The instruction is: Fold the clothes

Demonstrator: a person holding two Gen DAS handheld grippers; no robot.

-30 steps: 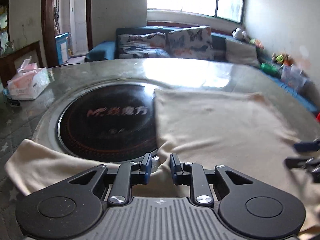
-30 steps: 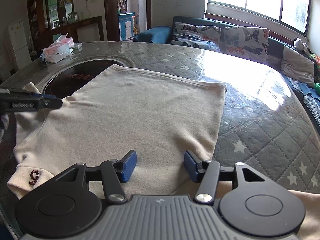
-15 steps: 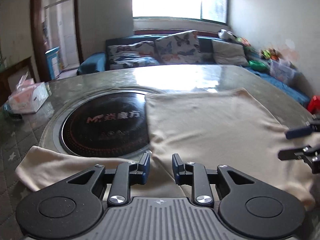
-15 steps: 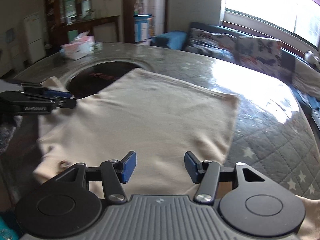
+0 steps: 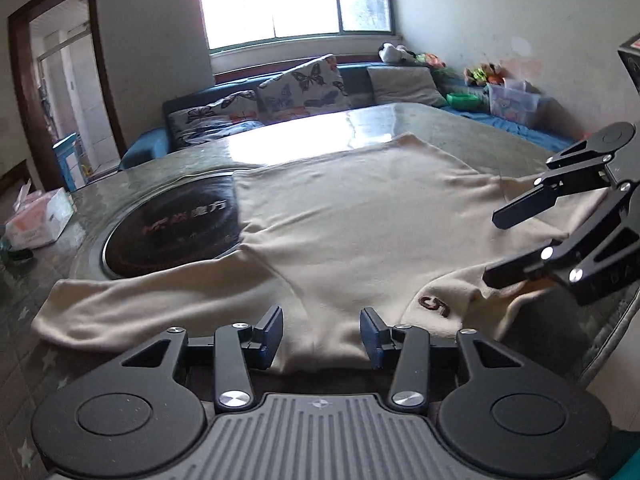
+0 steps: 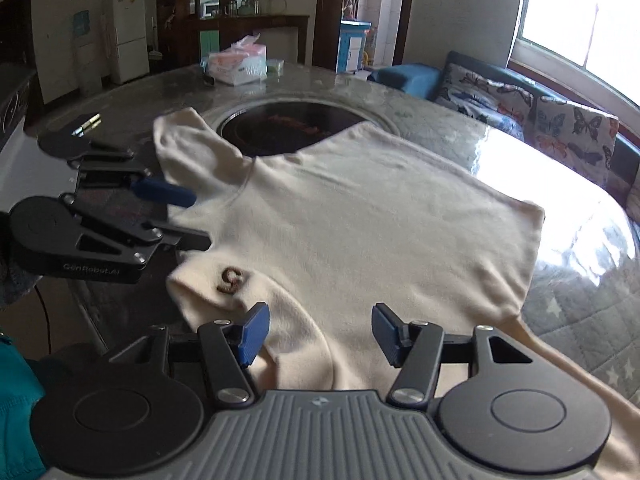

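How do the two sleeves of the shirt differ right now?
The left sleeve lies stretched out flat toward the table edge, beside the black burner, fully in view. The right sleeve runs off under the right gripper, mostly hidden, so its full pose cannot be told. The left sleeve sits just left of the left gripper. Both are the same cream fabric and rest on the table; neither is folded in yet.
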